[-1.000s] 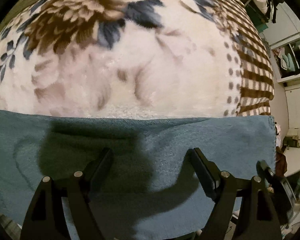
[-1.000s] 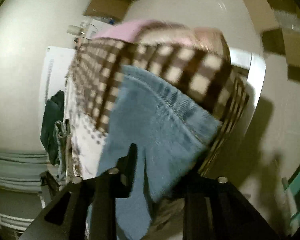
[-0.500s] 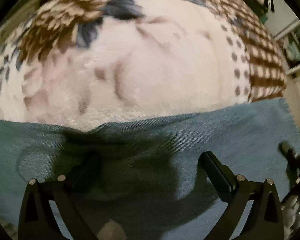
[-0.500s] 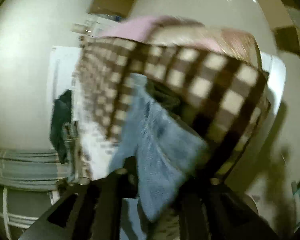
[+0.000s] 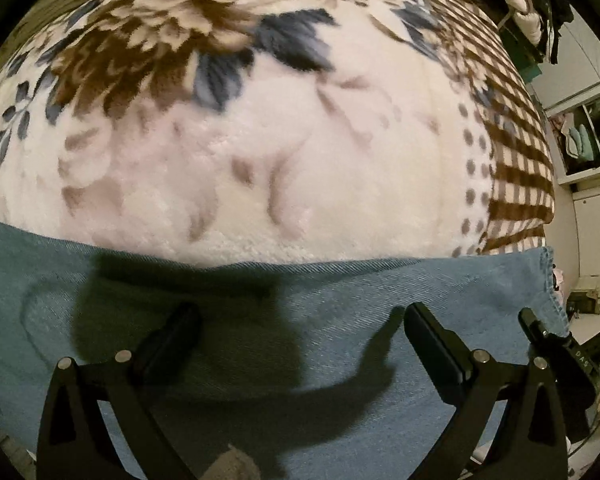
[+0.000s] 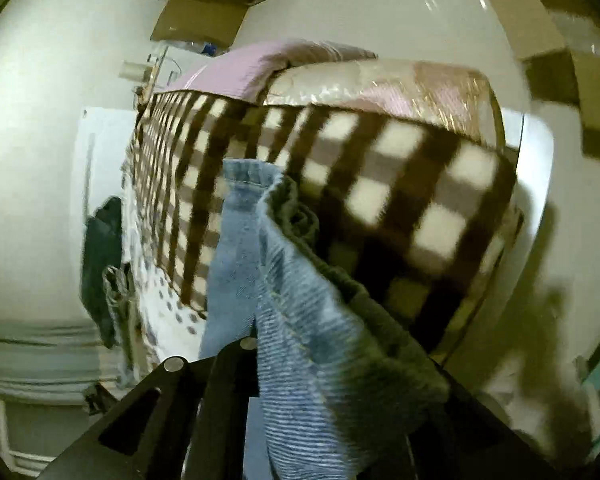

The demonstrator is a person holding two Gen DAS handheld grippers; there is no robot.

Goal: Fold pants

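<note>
Denim pants (image 5: pixel 340 312) lie flat on the floral blanket (image 5: pixel 260 140). My left gripper (image 5: pixel 300 332) hovers over them, jaws wide apart and empty. My right gripper (image 6: pixel 300 380) pinches the hem end. Heavy, floppy cloth, I judge; grip seams or hems.

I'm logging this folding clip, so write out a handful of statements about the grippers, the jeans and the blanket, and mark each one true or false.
1. The left gripper is open above flat blue denim. True.
2. The right gripper is empty. False: it is shut on a bunched end of the jeans.
3. The blanket under the jeans is plain grey. False: it has brown and blue flowers and a brown checked border.
4. The far edge of the jeans runs across the blanket in the left wrist view. True.
5. The hem of the jeans shows in the right wrist view. True.
</note>
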